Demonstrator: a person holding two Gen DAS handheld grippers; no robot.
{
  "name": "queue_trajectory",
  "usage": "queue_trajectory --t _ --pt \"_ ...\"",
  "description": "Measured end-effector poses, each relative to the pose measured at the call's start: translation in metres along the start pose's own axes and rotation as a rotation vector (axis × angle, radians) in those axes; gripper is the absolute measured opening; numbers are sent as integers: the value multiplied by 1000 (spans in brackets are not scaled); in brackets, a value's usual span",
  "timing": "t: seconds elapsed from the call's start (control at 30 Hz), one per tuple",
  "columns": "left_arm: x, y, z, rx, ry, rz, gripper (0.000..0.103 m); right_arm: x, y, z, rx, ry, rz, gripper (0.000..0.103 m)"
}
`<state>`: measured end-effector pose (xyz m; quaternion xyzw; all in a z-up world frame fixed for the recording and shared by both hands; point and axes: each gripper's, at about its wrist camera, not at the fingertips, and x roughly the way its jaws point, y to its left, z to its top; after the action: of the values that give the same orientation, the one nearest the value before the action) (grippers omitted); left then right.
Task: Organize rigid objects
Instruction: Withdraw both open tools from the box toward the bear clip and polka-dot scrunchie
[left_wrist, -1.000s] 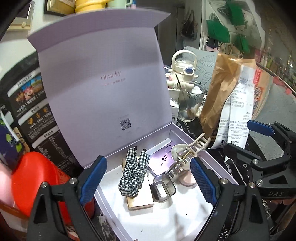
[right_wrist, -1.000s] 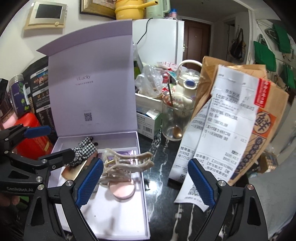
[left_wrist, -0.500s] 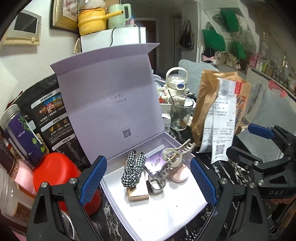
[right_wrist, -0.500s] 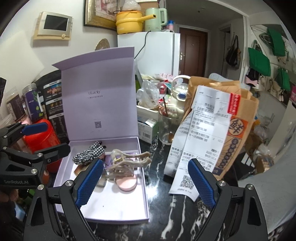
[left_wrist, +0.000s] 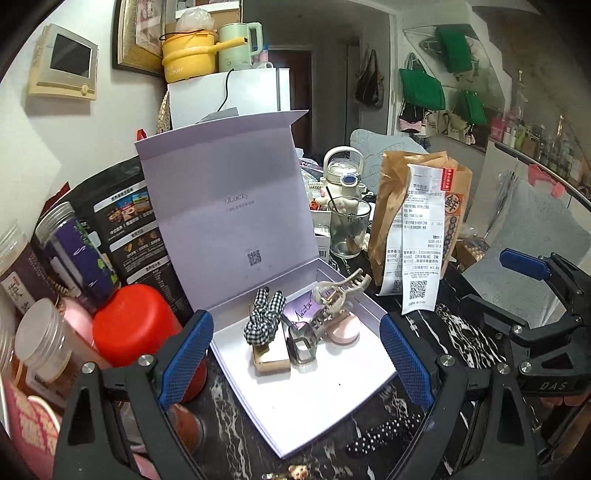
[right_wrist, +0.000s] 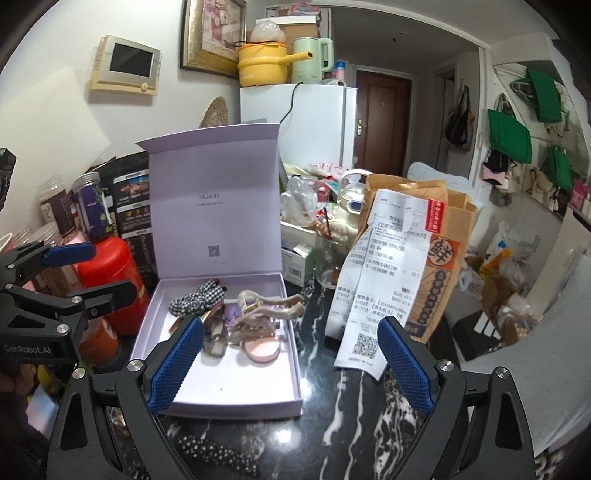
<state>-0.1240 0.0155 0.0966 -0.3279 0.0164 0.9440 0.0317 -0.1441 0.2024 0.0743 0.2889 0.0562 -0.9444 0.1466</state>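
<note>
Open lilac gift box (left_wrist: 369, 373) on a black marble-patterned tabletop (right_wrist: 369, 406), lid standing upright at its far edge. Clustered toward the tray's far half: checked scrunchie (left_wrist: 264, 319) draped over a small tan box (left_wrist: 271, 363), beige claw clip (left_wrist: 338, 291) resting over a round pink compact (left_wrist: 343, 328), smoky translucent clip (left_wrist: 301, 343) between them. Near half of the tray bare. Polka-dot scrunchie (right_wrist: 218, 452) lying on the tabletop just off the tray's near edge. Red canister (left_wrist: 133, 321) beside the tray's left edge; brown paper bag (right_wrist: 447, 236) with receipts by the right. Left gripper (left_wrist: 295, 358) and right gripper (right_wrist: 291, 362) both spread wide above the near edge, gripping nothing.
</note>
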Motion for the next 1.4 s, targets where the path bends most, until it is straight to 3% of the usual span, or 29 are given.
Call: queue_trajectory --t 0.6,1.4 --pt "-27 -3 -41 11 41 0 93 -27 16 -43 19 20 15 96" --pt "0 20 -113 -81 163 -26 93 -4 43 -96 46 105 26 103"
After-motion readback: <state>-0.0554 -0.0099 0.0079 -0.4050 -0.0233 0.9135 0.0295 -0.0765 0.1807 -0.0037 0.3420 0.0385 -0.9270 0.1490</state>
